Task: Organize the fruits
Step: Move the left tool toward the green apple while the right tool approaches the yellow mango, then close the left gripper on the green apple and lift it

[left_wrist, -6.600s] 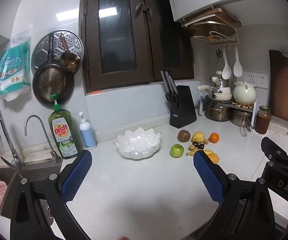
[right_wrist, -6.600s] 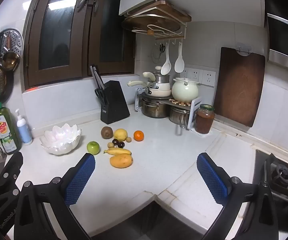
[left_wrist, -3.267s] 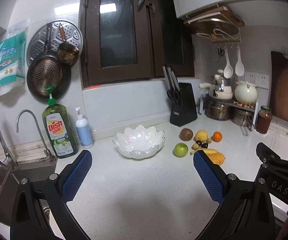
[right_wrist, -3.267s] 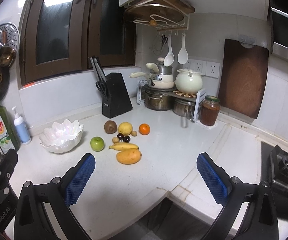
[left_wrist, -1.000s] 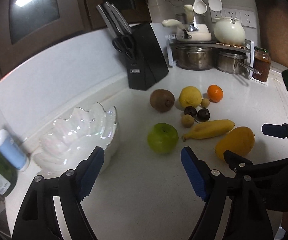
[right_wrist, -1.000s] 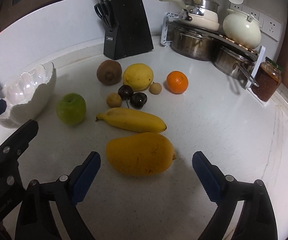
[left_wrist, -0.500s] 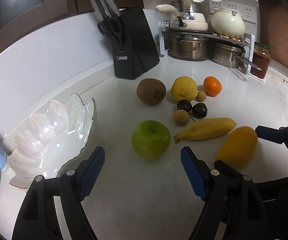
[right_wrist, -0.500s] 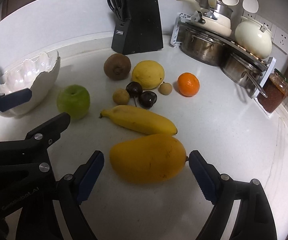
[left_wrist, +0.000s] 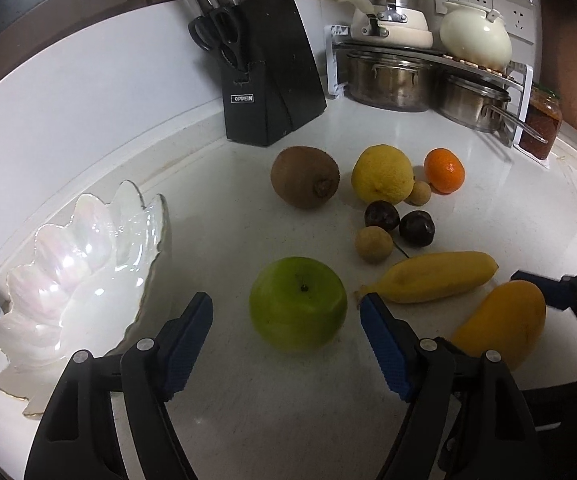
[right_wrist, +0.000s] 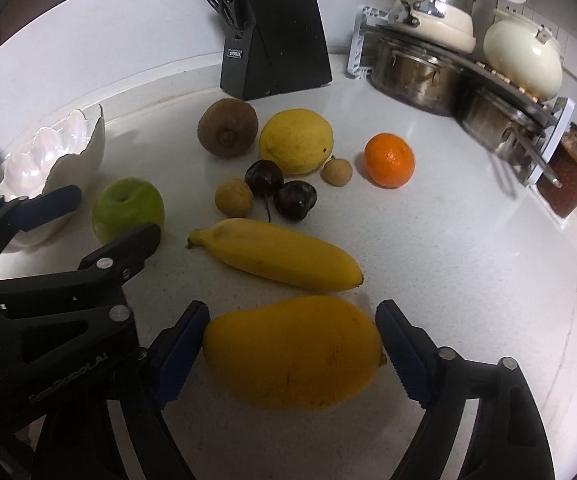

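Observation:
A green apple (left_wrist: 297, 304) lies on the white counter between the blue pads of my left gripper (left_wrist: 285, 299). Its jaws are closing, with a gap still on each side. The yellow mango (right_wrist: 292, 352) lies lengthwise between the pads of my right gripper (right_wrist: 292, 307). Those jaws are also closing and stand almost at the mango's two ends. A banana (right_wrist: 276, 256), kiwi (right_wrist: 227, 127), lemon (right_wrist: 295, 140), orange (right_wrist: 389, 159), two dark plums (right_wrist: 278, 188) and two small brown fruits lie beyond. The white scalloped bowl (left_wrist: 88, 260) stands empty left of the apple.
A black knife block (left_wrist: 264, 80) stands against the back wall. Steel pots (left_wrist: 388, 80) and a cream teapot (left_wrist: 474, 38) sit on a rack at back right, with a jar (left_wrist: 540, 120) beside them. My left gripper's frame (right_wrist: 48, 280) crowds the right gripper's left side.
Both grippers have come forward and down onto the fruit. The left now straddles the apple. The right jaws have narrowed around the mango.

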The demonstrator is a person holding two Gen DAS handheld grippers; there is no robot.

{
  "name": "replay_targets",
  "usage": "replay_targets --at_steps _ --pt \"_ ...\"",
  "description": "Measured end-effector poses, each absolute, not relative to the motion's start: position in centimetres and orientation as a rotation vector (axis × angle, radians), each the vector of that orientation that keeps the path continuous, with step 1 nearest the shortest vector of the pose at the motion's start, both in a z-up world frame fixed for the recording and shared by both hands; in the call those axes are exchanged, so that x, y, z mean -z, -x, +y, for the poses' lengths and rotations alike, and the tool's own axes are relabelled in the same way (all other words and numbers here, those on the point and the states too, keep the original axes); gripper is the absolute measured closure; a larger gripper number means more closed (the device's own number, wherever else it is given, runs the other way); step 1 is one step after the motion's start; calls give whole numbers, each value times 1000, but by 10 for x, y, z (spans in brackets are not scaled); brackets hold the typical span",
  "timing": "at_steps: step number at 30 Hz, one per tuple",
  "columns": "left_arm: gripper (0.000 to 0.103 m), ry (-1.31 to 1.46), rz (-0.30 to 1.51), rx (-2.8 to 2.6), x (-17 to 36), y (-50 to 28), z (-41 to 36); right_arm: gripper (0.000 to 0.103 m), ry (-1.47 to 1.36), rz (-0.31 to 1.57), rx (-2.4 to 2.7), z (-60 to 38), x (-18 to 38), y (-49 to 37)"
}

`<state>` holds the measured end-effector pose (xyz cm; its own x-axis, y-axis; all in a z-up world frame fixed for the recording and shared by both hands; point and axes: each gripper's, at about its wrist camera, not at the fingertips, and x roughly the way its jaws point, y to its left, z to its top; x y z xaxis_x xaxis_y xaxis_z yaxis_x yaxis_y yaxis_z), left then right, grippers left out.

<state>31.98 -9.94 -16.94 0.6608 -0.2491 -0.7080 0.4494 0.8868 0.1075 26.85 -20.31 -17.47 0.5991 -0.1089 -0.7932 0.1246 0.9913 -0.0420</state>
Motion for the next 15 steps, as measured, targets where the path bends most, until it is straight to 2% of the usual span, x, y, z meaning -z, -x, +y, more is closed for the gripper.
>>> replay_targets --at_steps 2,6,15 --pt "32 -283 764 398 171 -323 -101 21 -27 921 129 -204 175 -270" --pt "51 -264 800 411 176 -327 -103 21 -22 922 127 -204 175 -268" --pt "51 -225 797 388 177 -322 -100 21 -19 924 117 -204 174 -266"
